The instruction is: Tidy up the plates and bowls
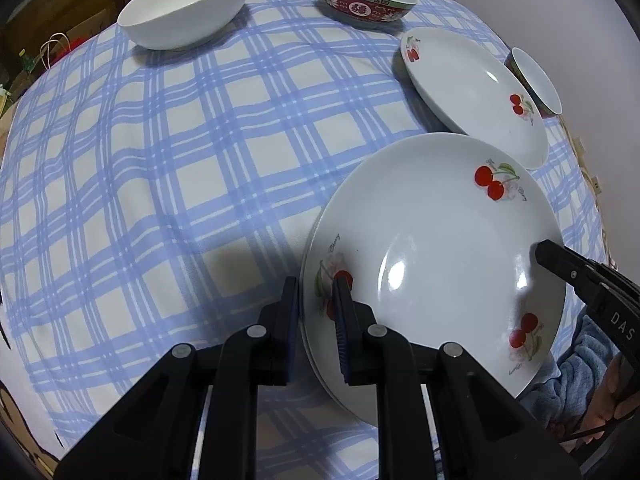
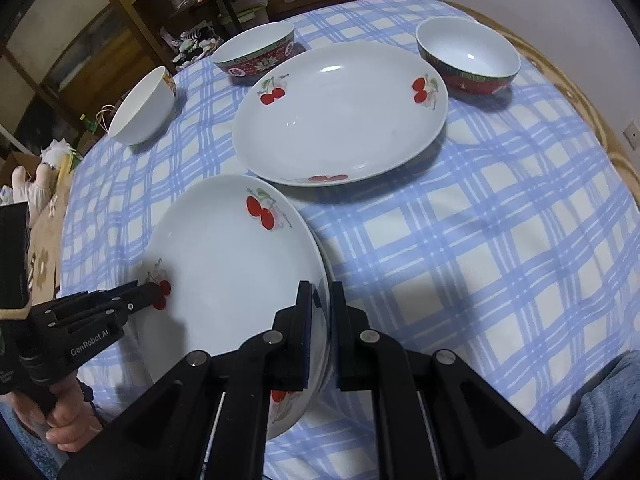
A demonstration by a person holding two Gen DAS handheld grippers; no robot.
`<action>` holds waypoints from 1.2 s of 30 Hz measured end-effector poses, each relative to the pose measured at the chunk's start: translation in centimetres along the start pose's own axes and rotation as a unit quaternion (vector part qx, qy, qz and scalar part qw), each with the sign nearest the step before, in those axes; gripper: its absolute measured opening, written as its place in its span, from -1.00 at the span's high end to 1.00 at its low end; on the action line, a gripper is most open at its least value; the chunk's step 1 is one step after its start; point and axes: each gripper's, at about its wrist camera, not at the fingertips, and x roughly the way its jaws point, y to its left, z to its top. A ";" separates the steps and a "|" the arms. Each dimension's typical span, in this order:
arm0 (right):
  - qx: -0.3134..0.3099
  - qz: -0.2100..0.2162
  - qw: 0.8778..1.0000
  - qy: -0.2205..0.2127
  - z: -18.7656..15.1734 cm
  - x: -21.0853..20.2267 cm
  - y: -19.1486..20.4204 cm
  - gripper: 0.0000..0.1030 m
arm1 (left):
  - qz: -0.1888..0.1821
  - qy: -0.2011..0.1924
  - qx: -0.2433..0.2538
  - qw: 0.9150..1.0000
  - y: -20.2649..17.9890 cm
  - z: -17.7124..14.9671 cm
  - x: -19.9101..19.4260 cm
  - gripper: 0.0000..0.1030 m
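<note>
The near cherry plate (image 1: 436, 264), seemingly stacked on another, is pinched at opposite rims by both grippers' jaws, left gripper (image 1: 318, 320) and right gripper (image 2: 322, 320); next, I'd guess, carry it level to the far cherry plate (image 2: 340, 120).

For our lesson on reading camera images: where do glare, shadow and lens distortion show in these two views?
Left wrist view: bright glare spots on the near cherry plate; the left gripper casts a dark shadow on the checked tablecloth, whose stripes bow outward. Right wrist view: small highlights on the far cherry plate and a red-rimmed bowl; black corners from the fisheye.
</note>
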 end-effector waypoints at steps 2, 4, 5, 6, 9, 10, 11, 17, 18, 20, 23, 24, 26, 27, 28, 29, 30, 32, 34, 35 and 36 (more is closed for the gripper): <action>-0.001 -0.001 1.000 0.000 -0.1 0.0 -0.1 0.82 | 0.002 -0.003 0.004 1.000 -0.1 -0.1 0.0 0.69; -0.001 -0.002 1.000 0.000 -0.2 0.1 -0.2 0.82 | 0.003 -0.006 0.005 1.000 0.1 -0.4 -0.2 0.68; -0.001 -0.003 1.000 -0.001 -0.2 0.0 -0.2 0.82 | 0.004 -0.007 0.006 1.000 0.1 -0.4 -0.2 0.68; -0.003 -0.005 1.000 -0.002 -0.2 0.0 -0.1 0.82 | 0.005 -0.008 0.006 1.000 0.1 -0.5 -0.2 0.69; -0.017 -0.019 1.000 -0.004 -0.3 0.1 0.3 0.82 | 0.008 -0.011 0.006 1.000 -0.1 -0.5 -0.4 0.69; -0.020 -0.023 1.000 -0.004 -0.3 0.1 0.4 0.82 | 0.008 -0.011 0.005 1.000 -0.1 -0.5 -0.4 0.69; -0.022 -0.024 0.999 -0.003 -0.3 0.1 0.4 0.82 | 0.007 -0.010 0.004 1.000 0.0 -0.5 -0.4 0.69; -0.020 -0.025 0.999 -0.001 -0.4 0.2 0.3 0.77 | 0.020 -0.019 0.010 1.000 -0.1 -0.7 -0.9 0.68; -0.019 -0.023 1.000 0.000 -0.5 0.2 0.4 0.72 | 0.021 -0.020 0.009 1.000 0.0 -0.7 -1.0 0.68; -0.020 -0.023 1.000 0.001 -0.5 0.3 0.3 0.69 | 0.025 -0.026 0.010 0.999 0.2 -0.7 -1.2 0.66; -0.017 -0.021 1.000 0.002 -0.6 0.4 0.2 0.68 | 0.021 -0.024 0.006 0.999 0.3 -0.5 -1.2 0.65; -0.016 -0.020 1.000 0.002 -0.6 0.4 0.2 0.68 | 0.021 -0.024 0.006 0.999 0.3 -0.5 -1.1 0.65; -0.016 -0.022 1.000 0.002 -0.6 0.5 0.2 0.68 | 0.024 -0.025 0.011 0.999 0.2 -0.5 -1.2 0.65; -0.016 -0.022 1.000 0.002 -0.6 0.5 0.2 0.68 | 0.025 -0.026 0.012 0.999 0.2 -0.5 -1.2 0.64; -0.017 -0.023 1.000 0.002 -0.7 0.5 0.3 0.68 | 0.027 -0.027 0.013 0.999 0.1 -0.5 -1.2 0.64; -0.016 -0.023 1.000 0.002 -0.7 0.5 0.3 0.68 | 0.029 -0.028 0.015 0.999 0.1 -0.6 -1.2 0.63; -0.016 -0.023 1.000 0.002 -0.6 0.5 0.2 0.68 | 0.031 -0.028 0.016 0.999 0.1 -0.6 -1.2 0.63; -0.015 -0.022 1.000 0.002 -0.6 0.5 0.3 0.67 | 0.033 -0.029 0.018 0.999 0.0 -0.7 -1.2 0.63; -0.015 -0.024 1.000 0.001 -0.7 0.5 0.3 0.67 | 0.033 -0.029 0.018 0.999 -0.1 -0.6 -1.1 0.63; -0.015 -0.024 1.000 0.001 -0.6 0.5 0.3 0.67 | 0.034 -0.029 0.019 0.999 -0.1 -0.6 -1.2 0.63; -0.015 -0.024 1.000 0.001 -0.6 0.5 0.3 0.66 | 0.035 -0.030 0.019 0.999 -0.1 -0.7 -1.2 0.63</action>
